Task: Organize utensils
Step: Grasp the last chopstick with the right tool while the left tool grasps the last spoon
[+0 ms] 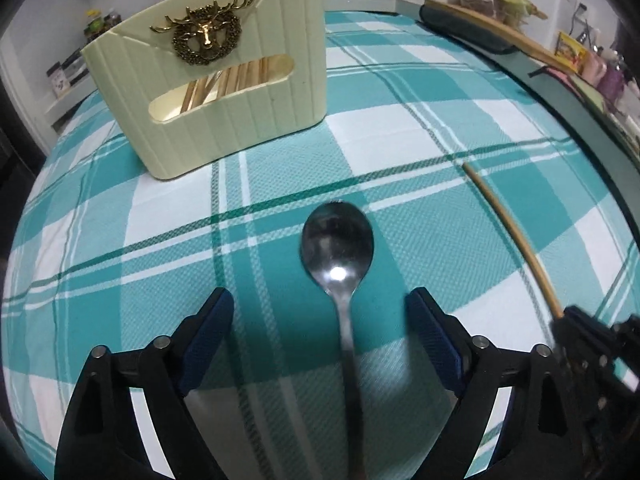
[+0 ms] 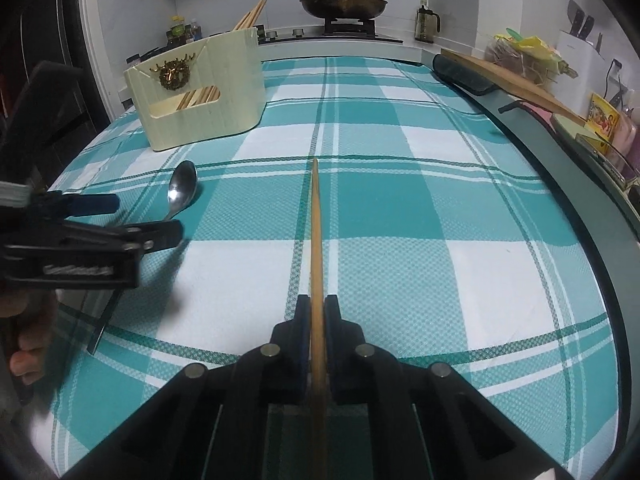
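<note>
A metal spoon (image 1: 338, 240) lies on the teal checked tablecloth (image 1: 420, 140), bowl pointing away, its handle running between the open fingers of my left gripper (image 1: 320, 308). The spoon also shows in the right wrist view (image 2: 182, 188), with the left gripper (image 2: 140, 220) open around its handle. My right gripper (image 2: 317, 312) is shut on a wooden chopstick (image 2: 316, 232) that points forward over the cloth. The chopstick also shows at the right of the left wrist view (image 1: 516, 240). A cream utensil holder (image 1: 216, 80) with a brass deer emblem stands at the far left and holds several chopsticks; it also shows in the right wrist view (image 2: 204, 96).
A wooden board on a dark pad (image 2: 480, 68) lies along the table's right edge. Beyond the table are a stove with a lidded pan (image 2: 344, 4), bottles (image 2: 180, 30), a glass jug (image 2: 426, 22) and bags and packets at the right (image 2: 524, 52).
</note>
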